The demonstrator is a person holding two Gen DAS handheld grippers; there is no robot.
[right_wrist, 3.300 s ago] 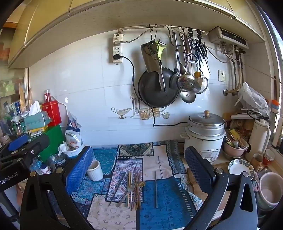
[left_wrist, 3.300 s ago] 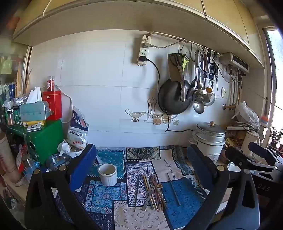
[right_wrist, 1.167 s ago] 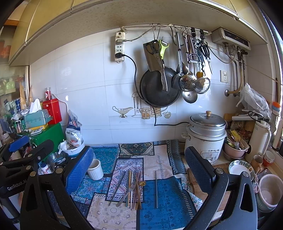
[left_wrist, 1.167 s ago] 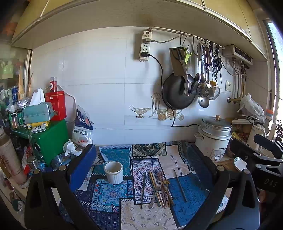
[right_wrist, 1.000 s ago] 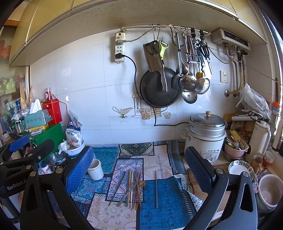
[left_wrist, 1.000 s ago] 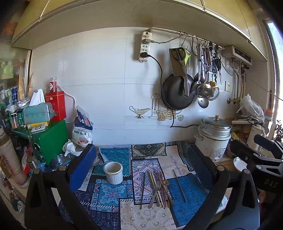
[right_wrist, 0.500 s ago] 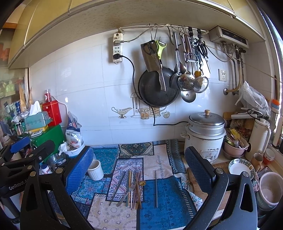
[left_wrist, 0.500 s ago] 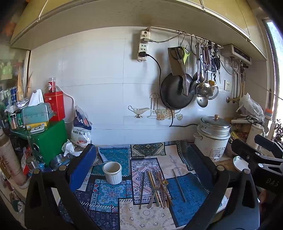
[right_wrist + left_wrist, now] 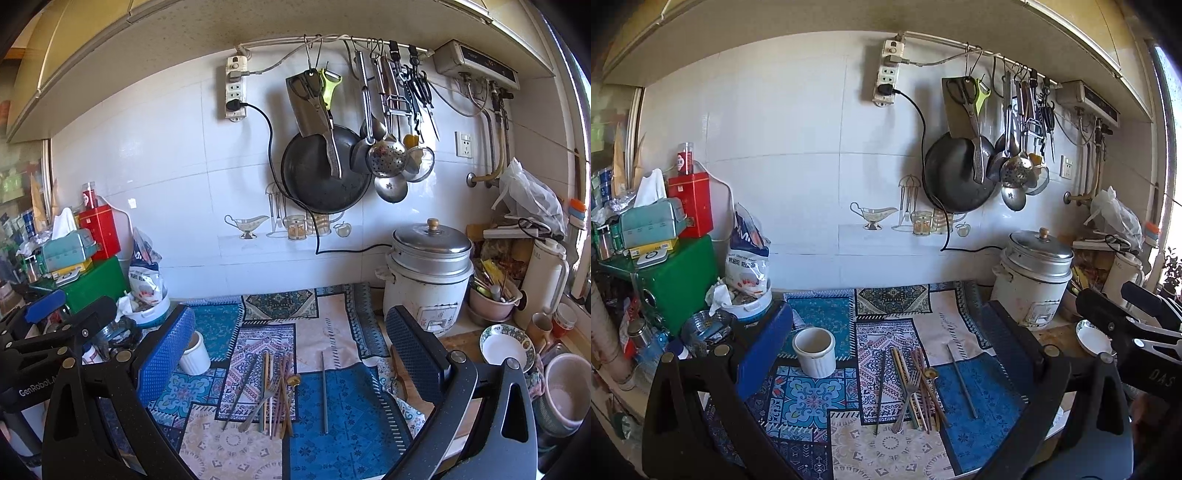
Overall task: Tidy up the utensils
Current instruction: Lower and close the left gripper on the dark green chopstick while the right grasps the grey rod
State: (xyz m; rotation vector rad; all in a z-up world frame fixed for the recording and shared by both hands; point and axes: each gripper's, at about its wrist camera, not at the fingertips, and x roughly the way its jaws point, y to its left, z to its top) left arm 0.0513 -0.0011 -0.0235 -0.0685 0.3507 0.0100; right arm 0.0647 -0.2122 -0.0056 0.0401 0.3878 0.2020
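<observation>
A pile of chopsticks, a fork and a spoon [image 9: 916, 391] lies on the patterned mat [image 9: 894, 306]; it shows in the right wrist view too [image 9: 275, 391]. One single metal chopstick [image 9: 961, 380] lies apart to the right, also seen in the right wrist view [image 9: 324, 391]. A white ribbed cup [image 9: 815, 352] stands left of the pile, partly hidden by a finger in the right wrist view [image 9: 194, 352]. My left gripper [image 9: 886, 347] is open and empty, above the mat. My right gripper [image 9: 291, 347] is open and empty, also above the mat.
A rice cooker [image 9: 430, 269] stands at the back right, with bowls [image 9: 506, 347] and a thermos [image 9: 545, 280] beside it. A green box [image 9: 676, 277], a bag [image 9: 746, 254] and tins crowd the left. Pans and ladles [image 9: 325, 173] hang on the wall.
Both views shift only slightly; the grippers hover in about the same place, still open. The utensils and cup have not moved.
</observation>
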